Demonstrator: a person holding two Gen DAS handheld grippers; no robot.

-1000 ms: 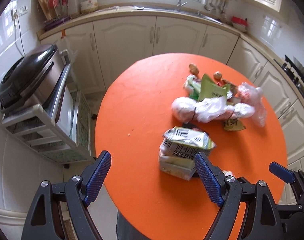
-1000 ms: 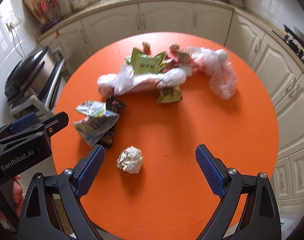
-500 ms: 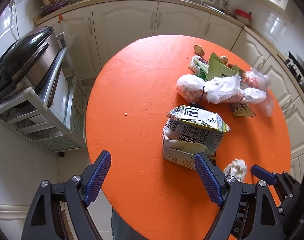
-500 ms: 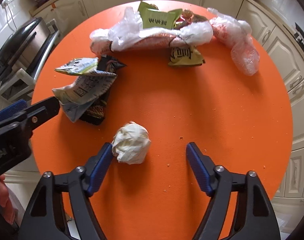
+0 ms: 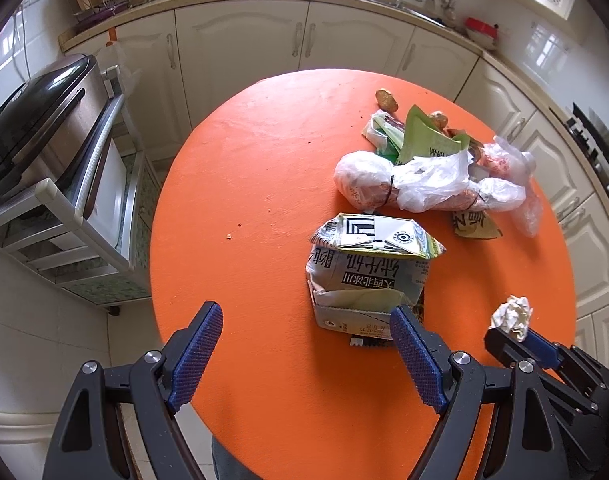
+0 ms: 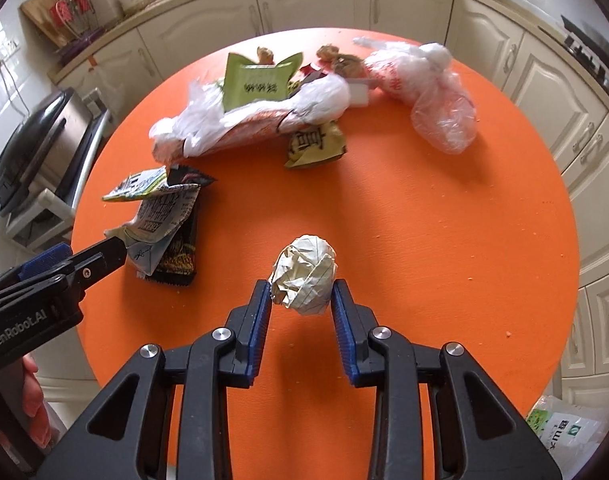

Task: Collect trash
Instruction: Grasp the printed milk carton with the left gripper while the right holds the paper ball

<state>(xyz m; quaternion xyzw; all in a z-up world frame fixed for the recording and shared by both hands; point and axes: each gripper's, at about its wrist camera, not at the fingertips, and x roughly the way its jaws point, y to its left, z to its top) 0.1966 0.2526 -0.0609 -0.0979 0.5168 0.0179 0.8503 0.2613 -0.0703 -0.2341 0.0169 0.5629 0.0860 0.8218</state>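
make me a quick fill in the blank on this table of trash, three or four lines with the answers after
1. The round table has a top coloured ____.
2. The right claw is closing around a crumpled ball of ____.
3. The left claw hovers with its jaws ____, nothing between them.
4. The flattened carton lies on top of a ____ wrapper.

Missing words: orange; paper; open; black
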